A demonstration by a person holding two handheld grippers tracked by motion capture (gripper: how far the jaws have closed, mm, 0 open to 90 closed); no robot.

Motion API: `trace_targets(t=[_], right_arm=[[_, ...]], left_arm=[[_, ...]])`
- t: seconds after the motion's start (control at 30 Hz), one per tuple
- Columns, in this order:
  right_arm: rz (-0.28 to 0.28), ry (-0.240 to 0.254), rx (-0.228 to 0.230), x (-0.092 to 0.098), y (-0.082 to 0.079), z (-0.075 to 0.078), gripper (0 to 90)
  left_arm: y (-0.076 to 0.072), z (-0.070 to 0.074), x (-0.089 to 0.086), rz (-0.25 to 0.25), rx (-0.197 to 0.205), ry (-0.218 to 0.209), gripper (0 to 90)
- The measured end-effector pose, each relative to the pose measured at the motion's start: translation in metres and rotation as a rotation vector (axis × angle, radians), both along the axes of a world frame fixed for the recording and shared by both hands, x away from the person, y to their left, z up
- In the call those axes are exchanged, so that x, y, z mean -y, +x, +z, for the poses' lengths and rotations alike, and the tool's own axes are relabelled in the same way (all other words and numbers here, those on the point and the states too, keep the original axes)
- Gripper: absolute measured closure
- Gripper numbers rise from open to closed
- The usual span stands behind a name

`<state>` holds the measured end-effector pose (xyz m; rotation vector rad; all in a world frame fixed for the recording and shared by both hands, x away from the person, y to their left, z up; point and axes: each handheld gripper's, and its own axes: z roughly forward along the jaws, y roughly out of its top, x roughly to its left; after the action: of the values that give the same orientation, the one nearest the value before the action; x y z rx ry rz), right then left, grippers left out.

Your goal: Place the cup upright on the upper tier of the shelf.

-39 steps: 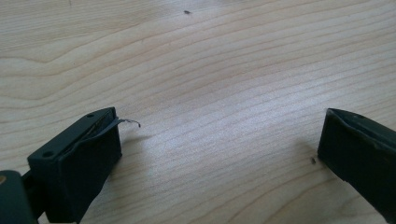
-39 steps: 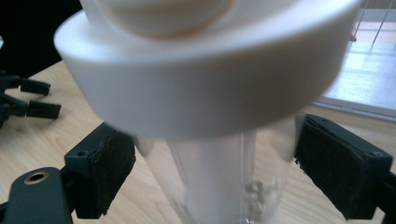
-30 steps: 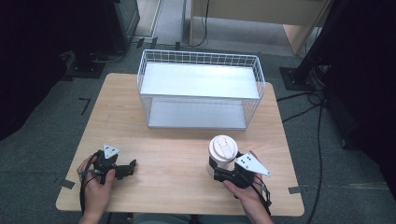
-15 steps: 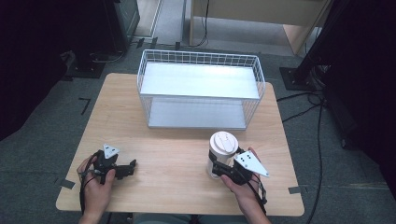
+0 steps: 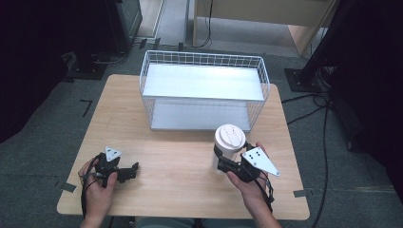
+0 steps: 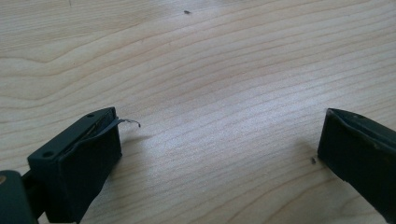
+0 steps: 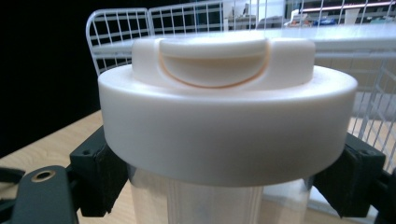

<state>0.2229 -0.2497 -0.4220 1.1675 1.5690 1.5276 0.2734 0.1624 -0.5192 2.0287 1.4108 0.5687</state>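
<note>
White-lidded clear tumbler [image 5: 229, 144], near the tabletop's right front corner, is being clamped below its lid by the right gripper [image 5: 222, 160], whose jaws have just been closing, while the left gripper [image 5: 134, 167] is resting wide apart; next, transfer toward the wire basket [image 5: 204, 66] requires keeping it upright.

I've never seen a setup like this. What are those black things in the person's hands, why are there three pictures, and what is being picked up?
A person sits at a wooden table and holds a hand-operated gripper in each hand; no robot arm is involved. The high view looks down from above. The other two pictures come from small cameras riding on the grippers, looking along their black jaws. On the table stands a white wire basket. The right gripper is shut on a clear cup just under its white lid; its jaws have just been closing on it. The left gripper rests near the table's front edge with its jaws open and nothing between them, just bare wood.
</note>
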Motion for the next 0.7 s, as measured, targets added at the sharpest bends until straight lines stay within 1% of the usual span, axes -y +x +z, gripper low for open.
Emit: trace_targets(t=[0.27,0.47,0.6,0.7], right_arm=[[-0.014,0.006,0.045,-0.001,0.006,0.023,15.2],[-0.021,0.008,0.093,-0.005,0.014,0.044,15.2],[-0.037,-0.007,0.132,-0.009,0.019,0.058,15.2],[-0.042,-0.011,0.15,-0.011,0.023,0.068,15.2]], left_arm=[[0.0,0.0,0.0,-0.001,0.001,0.003,0.0],[0.0,0.0,0.0,-0.002,0.0,0.004,0.0],[0.0,0.0,0.0,-0.003,-0.001,0.004,0.0],[0.0,0.0,0.0,-0.002,0.0,0.004,0.0]])
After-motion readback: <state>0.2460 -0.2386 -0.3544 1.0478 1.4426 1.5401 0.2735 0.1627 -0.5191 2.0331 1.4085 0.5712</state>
